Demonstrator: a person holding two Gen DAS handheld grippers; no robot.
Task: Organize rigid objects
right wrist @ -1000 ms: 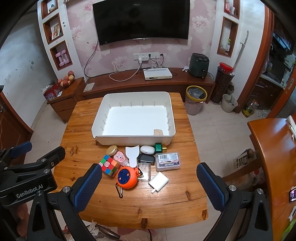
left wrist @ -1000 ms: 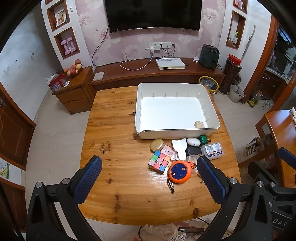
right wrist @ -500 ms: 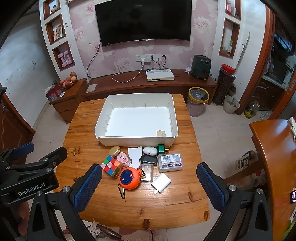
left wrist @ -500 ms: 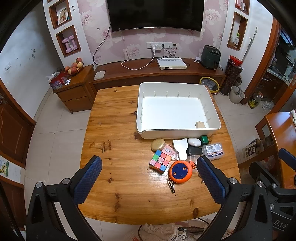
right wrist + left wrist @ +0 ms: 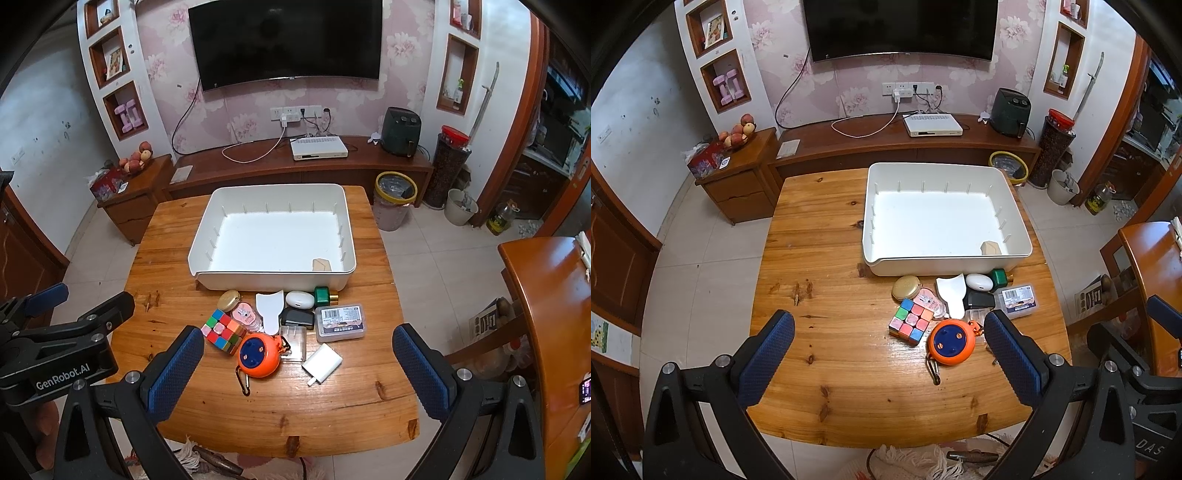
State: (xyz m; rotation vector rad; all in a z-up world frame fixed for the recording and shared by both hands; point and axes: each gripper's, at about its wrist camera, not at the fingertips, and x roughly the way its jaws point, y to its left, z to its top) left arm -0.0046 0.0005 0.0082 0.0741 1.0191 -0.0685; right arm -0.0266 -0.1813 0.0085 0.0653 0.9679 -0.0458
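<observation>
a white bin (image 5: 273, 240) sits toward the far side of the wooden table (image 5: 332, 406), open at the top. the only thing in it is a small tan block (image 5: 320, 264) in the near right corner, close against the front wall.

everything else to be sorted lies on the table just in front of the bin's near wall: a round gold tin (image 5: 229, 300), a pink round item (image 5: 245, 317), a white scoop-shaped piece (image 5: 270, 310), a white oval case (image 5: 297, 299) and a green box (image 5: 322, 294) nearest the bin. closer in are a colourful puzzle cube (image 5: 221, 330), a black case (image 5: 297, 318), a clear labelled box (image 5: 340, 322), a small clear box (image 5: 294, 341), an orange round reel (image 5: 258, 355) with a clip, and a white charger (image 5: 322, 363). these pieces crowd one another, several touching.

the left gripper (image 5: 886, 354) hangs above the near edge of the table, its fingers spread wide and holding nothing. the right gripper (image 5: 295, 369) hangs over the cluster, its fingers likewise wide apart and empty.
</observation>
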